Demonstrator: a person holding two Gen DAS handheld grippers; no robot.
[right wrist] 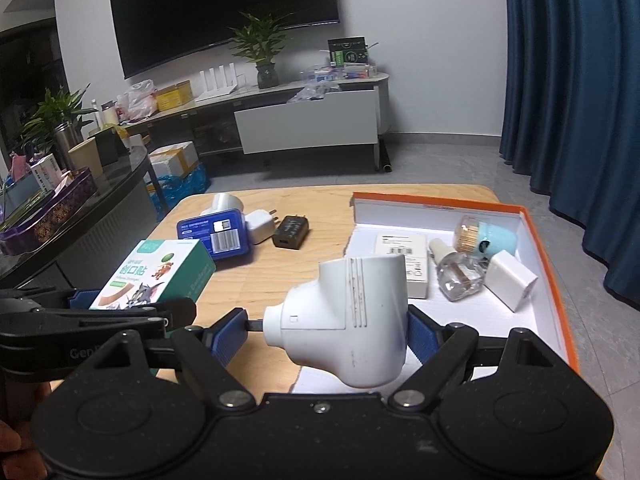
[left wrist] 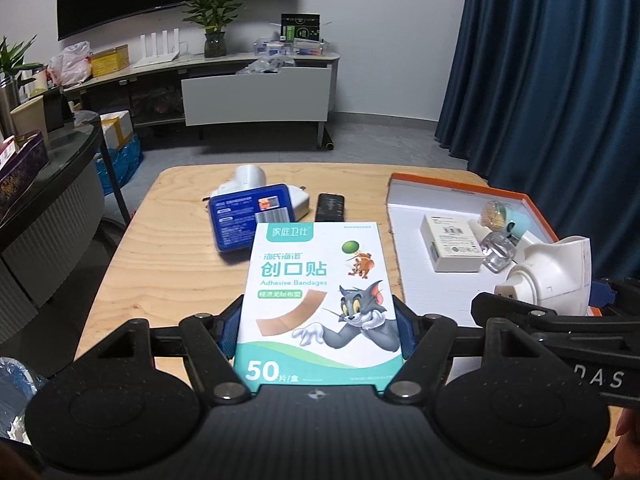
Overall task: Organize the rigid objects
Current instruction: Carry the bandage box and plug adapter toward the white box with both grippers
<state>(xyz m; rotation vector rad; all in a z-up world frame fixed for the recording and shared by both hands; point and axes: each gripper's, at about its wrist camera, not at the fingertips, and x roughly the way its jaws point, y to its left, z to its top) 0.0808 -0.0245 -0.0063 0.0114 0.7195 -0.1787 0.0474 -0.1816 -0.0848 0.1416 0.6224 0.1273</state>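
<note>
The orange-rimmed tray (right wrist: 548, 240) is the landmark. The wooden table (left wrist: 168, 216) carries it at its right end. The left gripper (left wrist: 318, 330) is clamped on the bandage box (left wrist: 320, 300), left of the tray, long axis pointing away; it reads "Adhesive Bandages" and "50". The right gripper (right wrist: 326, 330) is clamped on the white plug-in device (right wrist: 344, 316) over the tray's near-left corner, so the right hand is nearer.

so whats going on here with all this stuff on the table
A person is sorting small items into an orange-rimmed tray. The left gripper holds a box of adhesive bandages; the right gripper holds a white plug-in device. A blue tin and chargers remain on the wooden table.
</note>
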